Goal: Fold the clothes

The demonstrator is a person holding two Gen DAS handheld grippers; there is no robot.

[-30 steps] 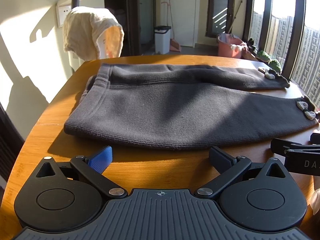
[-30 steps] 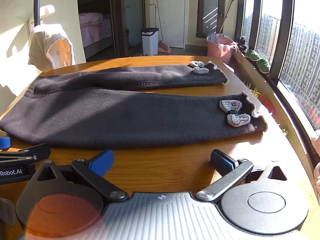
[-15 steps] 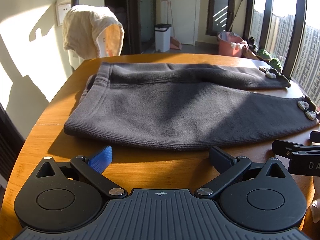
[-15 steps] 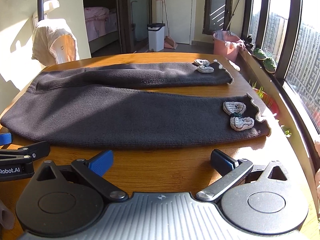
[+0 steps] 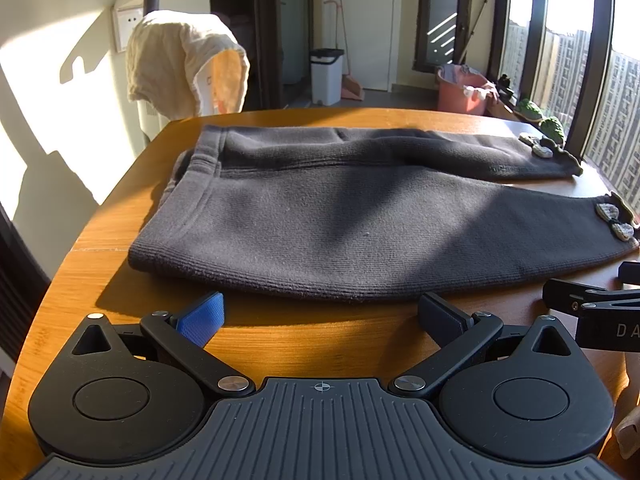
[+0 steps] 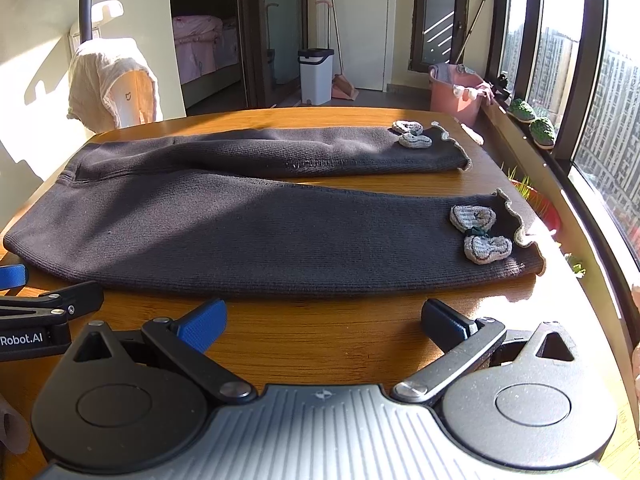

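Note:
Dark grey knit trousers [image 5: 352, 220] lie flat on the round wooden table [image 5: 120, 236], waistband to the left, two legs stretched to the right. They also show in the right wrist view [image 6: 256, 236]. Each leg cuff carries a grey bow [image 6: 480, 232]. My left gripper [image 5: 320, 314] is open and empty, just in front of the near edge of the waist end. My right gripper [image 6: 324, 318] is open and empty, in front of the near leg. Neither touches the cloth.
A cream towel [image 5: 184, 68] hangs over a chair behind the table's left side. A white bin [image 6: 316, 76] and a pink bucket [image 6: 456, 92] stand on the floor beyond. Windows and a sill with plants [image 6: 532, 120] run along the right.
Both grippers have stayed open and near the front edge. The right wrist view has shifted slightly, so the trousers sit a little lower and nearer in it.

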